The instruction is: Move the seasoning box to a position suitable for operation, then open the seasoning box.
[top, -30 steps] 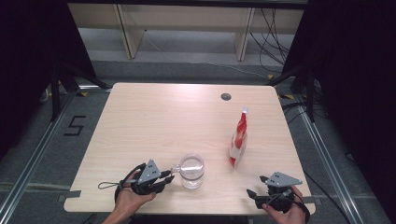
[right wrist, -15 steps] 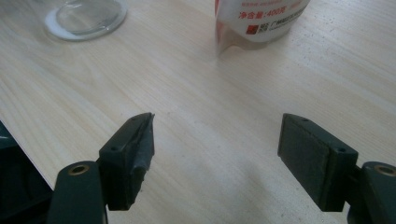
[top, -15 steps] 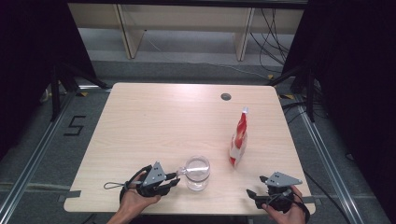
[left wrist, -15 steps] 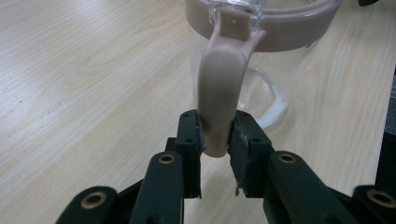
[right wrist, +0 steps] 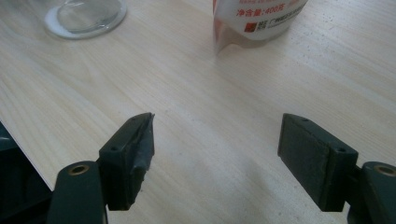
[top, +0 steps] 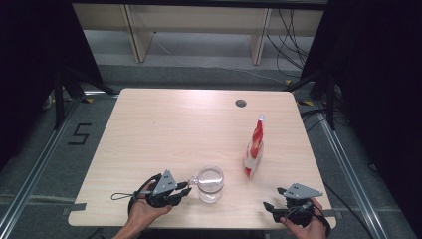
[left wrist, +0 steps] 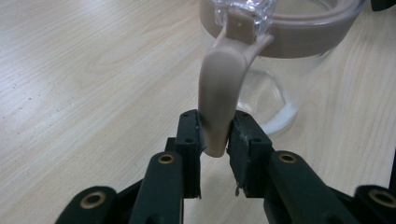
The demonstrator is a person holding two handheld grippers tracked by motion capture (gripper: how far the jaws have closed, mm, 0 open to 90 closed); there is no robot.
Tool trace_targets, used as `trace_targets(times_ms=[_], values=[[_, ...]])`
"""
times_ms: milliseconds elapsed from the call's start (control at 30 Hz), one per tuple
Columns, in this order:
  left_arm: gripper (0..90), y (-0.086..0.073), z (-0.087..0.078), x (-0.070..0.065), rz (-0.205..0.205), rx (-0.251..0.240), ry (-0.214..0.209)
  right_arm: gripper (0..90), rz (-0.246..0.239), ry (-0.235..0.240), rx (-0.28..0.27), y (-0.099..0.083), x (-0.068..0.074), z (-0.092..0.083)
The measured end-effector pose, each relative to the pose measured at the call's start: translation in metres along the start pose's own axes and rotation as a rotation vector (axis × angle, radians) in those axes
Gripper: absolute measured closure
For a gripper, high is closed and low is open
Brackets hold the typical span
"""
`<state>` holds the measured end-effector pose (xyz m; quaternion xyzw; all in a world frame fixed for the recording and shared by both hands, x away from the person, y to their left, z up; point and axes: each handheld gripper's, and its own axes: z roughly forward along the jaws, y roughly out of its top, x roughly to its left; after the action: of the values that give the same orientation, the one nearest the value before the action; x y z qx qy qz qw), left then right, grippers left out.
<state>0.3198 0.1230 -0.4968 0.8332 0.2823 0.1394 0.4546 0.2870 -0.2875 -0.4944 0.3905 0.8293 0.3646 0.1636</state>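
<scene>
- This looks like a lab or test room set up for recording, not a home.
- A pale wood-grain rectangular table (top: pixel 164 134) stands alone at the centre of the high view, with a round dark cable hole (top: pixel 241 103) near its far edge.
- Black curtains (top: pixel 30 59) hang at the left and right edges of the frame, closing the table in.
- The grey floor (top: pixel 199 55) carries metal rails (top: pixel 30 174) running along both sides of the table, and a black taped numeral "5" (top: pixel 79 134) at middle left.
- Loose black cables (top: pixel 288 30) trail across the floor at upper right.
- Light wooden shelf frames (top: pixel 134 25) stand along the top of the frame.
</scene>
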Motion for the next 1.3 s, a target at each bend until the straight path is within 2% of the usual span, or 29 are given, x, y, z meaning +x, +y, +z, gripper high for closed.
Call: trace_targets(times_ms=[33,100,133,200,233,333,367,400,433,467,500,567,667,700,733,833,867,900,933,967,1000,1100,1133,1167,1200,1233,1267,1300], values=[[65.7,0.001,-0.001,0.0,-0.009,-0.001,0.009,27.9,-0.004,-0.004,-0.009,0.0,0.0,0.0],[59.0,0.001,-0.003,-0.001,-0.034,-0.009,0.0,27.8,-0.008,0.006,-0.004,0.0,0.0,0.0],[56.2,0.002,-0.005,-0.001,-0.027,-0.005,-0.008,27.8,-0.033,0.004,-0.008,0.001,-0.002,0.0],[47.8,0.003,-0.009,-0.001,-0.023,-0.001,-0.016,27.8,0.01,0.008,0.005,0.0,0.001,-0.001],[47.8,0.005,-0.012,-0.002,-0.023,0.003,-0.032,27.8,0.01,0.008,0.005,0.0,0.001,-0.001],[44.5,0.008,-0.018,-0.005,-0.022,-0.014,-0.021,27.9,-0.014,0.007,-0.005,0.0,0.0,0.0],[42.9,0.009,-0.021,-0.004,-0.023,-0.005,-0.021,27.8,-0.003,0.006,0.005,0.001,0.001,-0.001],[40.4,0.011,-0.023,-0.004,-0.032,-0.008,-0.023,27.9,-0.025,0.006,0.003,0.001,0.0,0.0],[40.4,0.012,-0.024,-0.002,-0.006,-0.008,-0.023,27.9,-0.025,0.006,0.003,0.001,0.0,0.0],[40.2,0.012,-0.025,-0.004,-0.039,-0.022,-0.031,27.8,0.005,0.009,0.012,0.001,0.002,-0.001],[40.2,0.012,-0.026,-0.003,-0.034,-0.023,-0.033,27.9,-0.013,0.007,0.007,0.001,0.001,-0.001],[39.9,0.013,-0.029,-0.002,-0.027,-0.02,-0.028,27.8,-0.02,0.0,0.002,0.001,0.0,0.0],[39.6,0.015,-0.031,-0.004,-0.04,-0.022,-0.027,27.8,-0.042,-0.001,-0.001,0.001,-0.002,0.0],[39.6,0.015,-0.031,-0.004,-0.042,-0.031,-0.034,27.9,-0.029,0.001,0.002,0.001,-0.001,0.0],[39.6,0.018,-0.034,-0.004,-0.028,-0.02,-0.029,27.9,-0.026,-0.003,0.001,0.001,-0.001,0.0],[39.7,0.02,-0.036,-0.006,-0.035,-0.035,-0.041,27.8,-0.028,0.0,0.005,0.001,0.0,0.0],[40.2,0.022,-0.037,-0.007,-0.041,-0.04,-0.04,27.8,-0.022,-0.001,0.004,0.001,0.0,-0.001],[40.2,0.023,-0.038,-0.006,-0.017,-0.052,-0.041,27.8,-0.022,-0.001,0.004,0.001,0.0,-0.001],[41.0,0.025,-0.04,-0.006,-0.01,-0.046,-0.051,27.8,-0.006,0.003,0.008,0.001,0.001,-0.001],[42.0,0.026,-0.04,-0.008,-0.032,-0.053,-0.05,27.8,0.02,0.006,0.02,0.001,0.003,-0.001],[43.5,0.028,-0.042,-0.009,-0.012,-0.058,-0.051,27.9,-0.018,0.006,0.008,0.001,0.0,0.0],[46.4,0.03,-0.043,-0.009,-0.014,-0.075,-0.059,27.8,-0.029,0.0,-0.001,0.001,0.0,0.0],[51.5,0.031,-0.044,-0.008,0.0,-0.08,-0.062,27.8,-0.031,-0.004,-0.003,0.001,0.0,0.0],[55.7,0.031,-0.044,-0.008,-0.017,-0.092,-0.065,27.8,-0.032,0.001,-0.002,0.001,0.0,0.001],[60.3,0.031,-0.045,-0.007,-0.016,-0.099,-0.064,27.8,-0.033,0.003,-0.002,0.001,0.0,0.001],[65.2,0.032,-0.045,-0.005,0.0,-0.106,-0.081,27.8,-0.029,0.013,0.001,0.001,0.0,0.002],[73.5,0.032,-0.044,-0.005,-0.005,-0.121,-0.079,27.1,-0.034,0.013,-0.007,0.0,0.0,0.001],[73.5,0.033,-0.045,-0.006,-0.021,-0.117,-0.071,27.1,-0.034,0.013,-0.007,0.0,0.0,0.001]])
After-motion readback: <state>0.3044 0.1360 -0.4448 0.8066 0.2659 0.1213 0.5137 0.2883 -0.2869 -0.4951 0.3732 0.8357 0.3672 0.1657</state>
